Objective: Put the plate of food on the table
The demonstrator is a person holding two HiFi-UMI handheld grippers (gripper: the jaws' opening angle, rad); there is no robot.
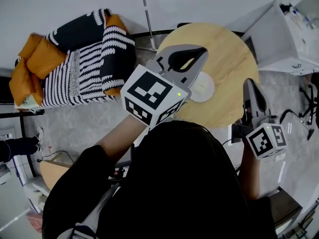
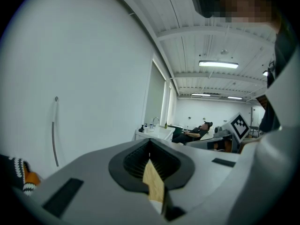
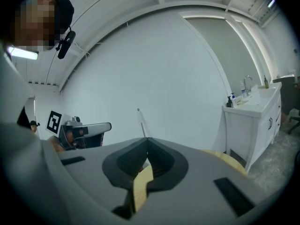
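Observation:
A round wooden table point(image 1: 224, 63) stands in front of me in the head view. On it lies a small white plate point(image 1: 203, 87); what it carries cannot be made out. My left gripper point(image 1: 202, 51) hovers over the table, just above the plate, its jaws shut with nothing between them. In its own view the left gripper point(image 2: 149, 139) shows the tips meeting, with a sliver of tabletop below. My right gripper point(image 1: 248, 83) hangs by the table's right edge, also shut and empty. The right gripper point(image 3: 146, 138) has its tips closed in its own view too.
An armchair point(image 1: 75, 59) with a black-and-white striped blanket and orange cushions stands left of the table. A white cabinet point(image 1: 286, 39) is at the right; a thin pole point(image 1: 146, 14) leans at the wall behind. A sink unit point(image 3: 253, 118) stands farther right.

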